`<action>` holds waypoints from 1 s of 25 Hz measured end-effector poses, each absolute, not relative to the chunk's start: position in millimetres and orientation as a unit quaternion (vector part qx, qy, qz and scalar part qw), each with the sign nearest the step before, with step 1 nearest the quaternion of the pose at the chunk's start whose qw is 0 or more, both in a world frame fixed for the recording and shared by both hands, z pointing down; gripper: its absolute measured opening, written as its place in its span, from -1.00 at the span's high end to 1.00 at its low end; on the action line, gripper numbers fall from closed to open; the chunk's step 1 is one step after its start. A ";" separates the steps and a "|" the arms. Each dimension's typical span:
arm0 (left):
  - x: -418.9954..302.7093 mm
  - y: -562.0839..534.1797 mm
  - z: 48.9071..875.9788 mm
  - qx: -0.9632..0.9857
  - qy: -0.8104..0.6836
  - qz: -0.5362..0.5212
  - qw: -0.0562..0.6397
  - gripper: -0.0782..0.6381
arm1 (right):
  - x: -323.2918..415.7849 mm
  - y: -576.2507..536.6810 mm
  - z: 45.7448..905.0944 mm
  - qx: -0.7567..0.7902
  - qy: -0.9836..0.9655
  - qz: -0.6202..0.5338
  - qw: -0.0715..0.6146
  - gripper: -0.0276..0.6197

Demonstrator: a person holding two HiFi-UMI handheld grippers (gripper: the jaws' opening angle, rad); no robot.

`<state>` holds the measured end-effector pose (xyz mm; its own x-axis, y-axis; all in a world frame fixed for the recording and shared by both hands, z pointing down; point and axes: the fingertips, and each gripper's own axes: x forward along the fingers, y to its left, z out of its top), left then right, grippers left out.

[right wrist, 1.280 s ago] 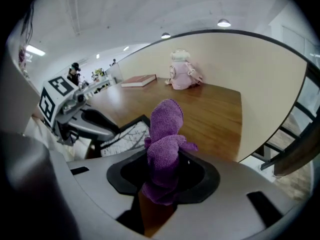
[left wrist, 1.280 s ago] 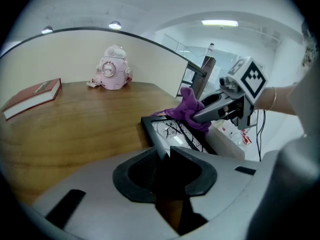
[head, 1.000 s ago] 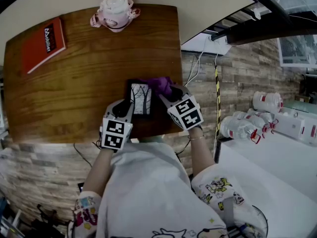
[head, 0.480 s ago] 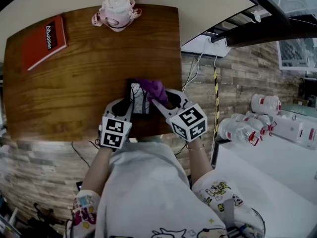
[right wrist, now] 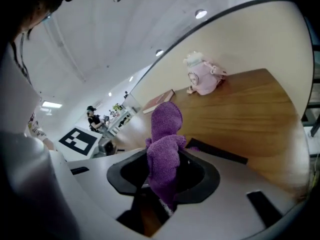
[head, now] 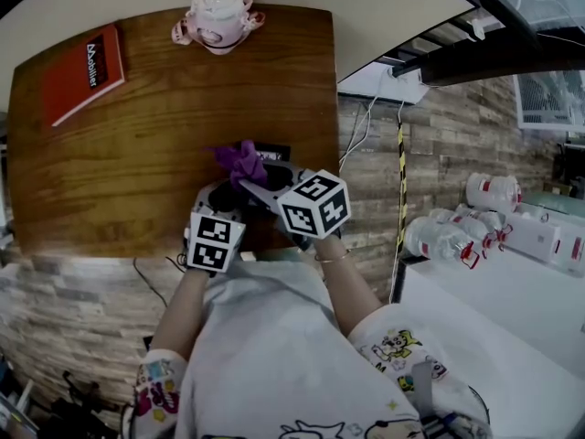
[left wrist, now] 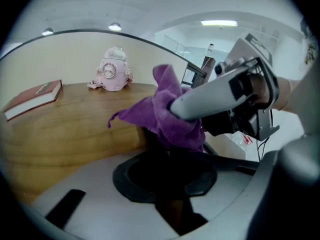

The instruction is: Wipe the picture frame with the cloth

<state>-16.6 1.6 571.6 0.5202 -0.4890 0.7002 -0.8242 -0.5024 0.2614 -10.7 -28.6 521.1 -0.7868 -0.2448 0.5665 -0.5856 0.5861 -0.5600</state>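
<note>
Wood-grain table [head: 164,135] carries the whole job, and the work sits at its near edge. The left gripper [left wrist: 167,176] has its jaws partly closed on a dark edge that I take to be the picture frame [head: 272,151]. It props the frame up off the table top, and only the frame's dark far rim shows past the grippers in the head view. The right gripper [right wrist: 161,184] has its jaws pinched tight on the purple cloth [right wrist: 166,129], whose bunched free end stands up beyond the tips and lies against the frame near its left side.

I judge the step in hand to be the wiping itself, mid-pass across the frame. The next move calls for dragging the cloth across the face with light pressure while the left jaws hold the frame steady, so that it does not twist or slip.

Counted:
- one table
- two grippers
- one red book [head: 80,73] at the far left corner
- one picture frame
- one pink toy [head: 218,16] at the far edge
- one cloth
</note>
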 end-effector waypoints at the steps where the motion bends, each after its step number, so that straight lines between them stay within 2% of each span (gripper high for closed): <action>1: -16.3 1.7 571.5 0.820 -0.401 0.282 0.296 0.55 | -10.3 -28.4 529.6 0.242 -0.855 0.395 0.232 0.49; 9: -17.8 3.5 572.2 0.816 -0.402 0.279 0.309 0.55 | -16.3 -32.9 562.6 0.238 -0.827 0.390 0.327 0.49; 19: -16.5 3.4 573.0 0.816 -0.402 0.282 0.305 0.55 | -0.9 -33.4 568.3 0.252 -0.800 0.419 0.348 0.49; 25: -17.9 2.6 573.7 0.815 -0.402 0.281 0.309 0.55 | 22.9 -28.6 569.9 0.269 -0.794 0.392 0.377 0.49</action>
<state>-17.9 2.6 573.7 0.5187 -0.4826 0.7057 -0.8290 -0.4855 0.2774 22.9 -28.6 569.9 -0.5702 -0.1322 0.8108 -0.7242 0.5467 -0.4202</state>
